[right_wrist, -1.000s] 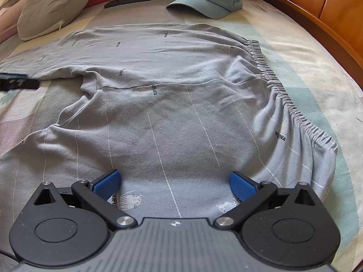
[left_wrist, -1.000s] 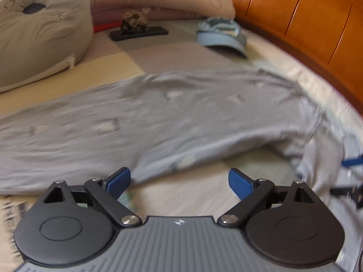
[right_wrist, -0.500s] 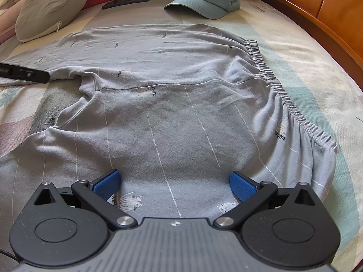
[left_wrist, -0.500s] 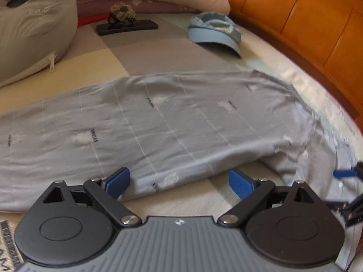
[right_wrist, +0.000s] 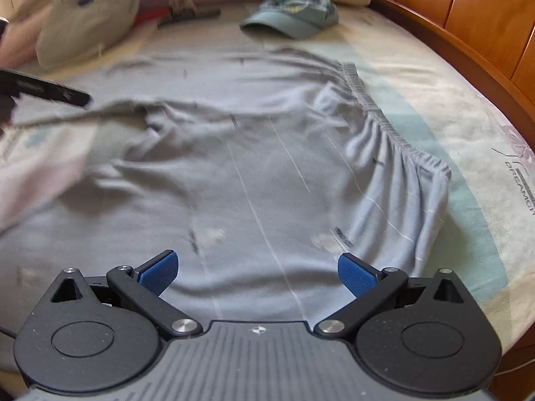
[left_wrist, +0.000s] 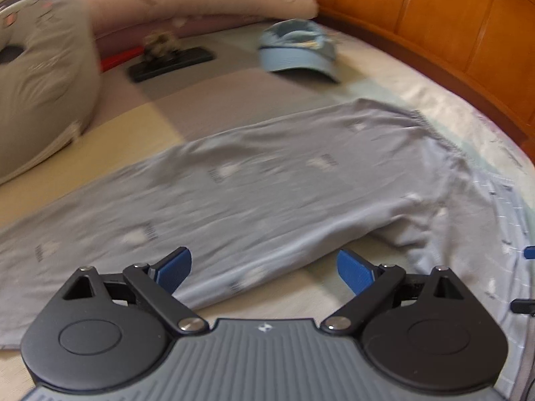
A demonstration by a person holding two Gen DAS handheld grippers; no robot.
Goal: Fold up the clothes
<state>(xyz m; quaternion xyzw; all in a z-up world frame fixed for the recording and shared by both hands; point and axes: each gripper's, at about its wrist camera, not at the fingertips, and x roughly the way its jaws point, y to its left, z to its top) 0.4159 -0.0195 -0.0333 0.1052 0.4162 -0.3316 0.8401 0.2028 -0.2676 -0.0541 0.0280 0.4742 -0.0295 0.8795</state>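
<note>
bright daylight, soft shadows, heavy motion blur both views, fisheye-curved edges

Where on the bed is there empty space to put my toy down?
Bare sheet lies between the cap and the wooden frame, running down beside the pants' waistband. Another patch sits between cap and pants. Crowded spots: the far end with the pillows, and the middle under the pants.
</note>
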